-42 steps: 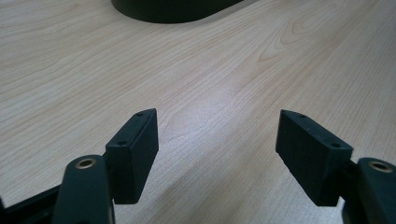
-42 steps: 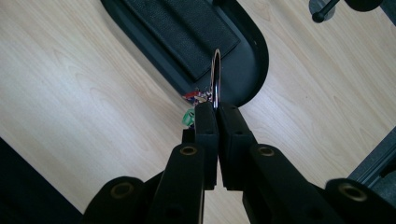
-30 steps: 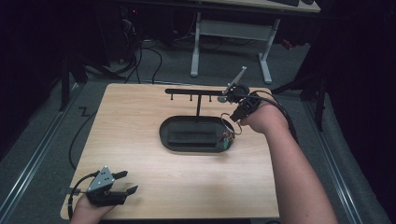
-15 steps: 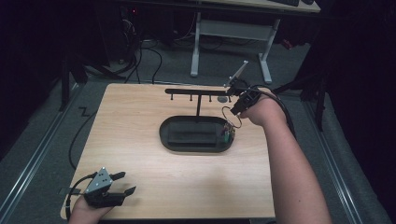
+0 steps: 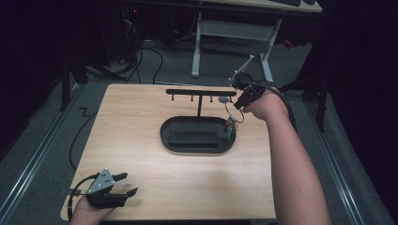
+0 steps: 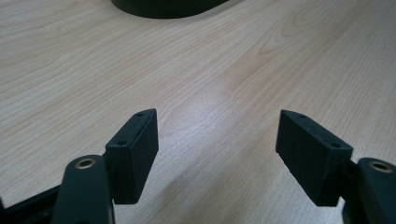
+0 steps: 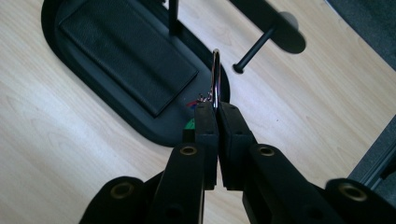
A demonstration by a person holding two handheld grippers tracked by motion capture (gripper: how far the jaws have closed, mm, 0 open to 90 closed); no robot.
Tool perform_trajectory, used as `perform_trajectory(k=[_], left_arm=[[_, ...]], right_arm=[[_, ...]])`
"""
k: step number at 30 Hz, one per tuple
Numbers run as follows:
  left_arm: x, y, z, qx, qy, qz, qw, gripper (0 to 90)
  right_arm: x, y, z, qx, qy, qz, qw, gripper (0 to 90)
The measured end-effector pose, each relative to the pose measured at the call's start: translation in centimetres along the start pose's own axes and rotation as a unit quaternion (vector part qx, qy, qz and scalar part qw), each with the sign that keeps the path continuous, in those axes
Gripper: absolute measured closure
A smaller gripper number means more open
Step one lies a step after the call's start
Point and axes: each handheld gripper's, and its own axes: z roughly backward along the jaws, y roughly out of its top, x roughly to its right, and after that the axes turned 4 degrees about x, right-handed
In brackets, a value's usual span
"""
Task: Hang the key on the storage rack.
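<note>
right gripper [image 5: 238, 97]: clamped on the key ring [image 7: 215, 74], held edge-on so a peg [image 7: 252, 50] of the rack [image 5: 201, 92] can be threaded | keys [image 5: 229, 126]: hung above the tray [image 5: 165, 136] end | left gripper [image 6: 217, 154]: spread, parked on table [image 5: 141, 173], unneeded

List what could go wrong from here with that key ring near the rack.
1. The right claw pinches only the bottom edge of the key ring; a thin grip like that could twist or slip, dropping it into the black tray.
2. The ring stands edge-on to the peg of the rack, so it may miss or bump the knobbed tip.
3. The charms dangling below might snag on the tray rim.
</note>
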Motion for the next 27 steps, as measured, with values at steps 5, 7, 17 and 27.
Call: perform_trajectory(k=[5, 7, 17, 27], left_arm=[[0.1, 0.0, 0.1, -0.003, 0.001, -0.002, 1.0000, 30.3], [0.2, 0.0, 0.1, -0.002, 0.001, -0.002, 1.0000, 30.4], [0.1, -0.2, 0.0, -0.008, -0.001, -0.003, 1.0000, 30.4], [0.2, -0.2, -0.1, -0.010, -0.004, -0.005, 0.9999, 30.3]], right_arm=[[0.9, 0.2, -0.7, 0.002, 0.002, -0.007, 1.0000, 88.1], [1.4, 0.2, -1.2, 0.002, 0.004, -0.010, 0.9999, 88.1], [2.4, 0.7, -2.2, 0.004, 0.000, -0.022, 0.9998, 87.9], [2.8, 0.8, -3.1, 0.010, 0.003, -0.042, 0.9990, 87.3]])
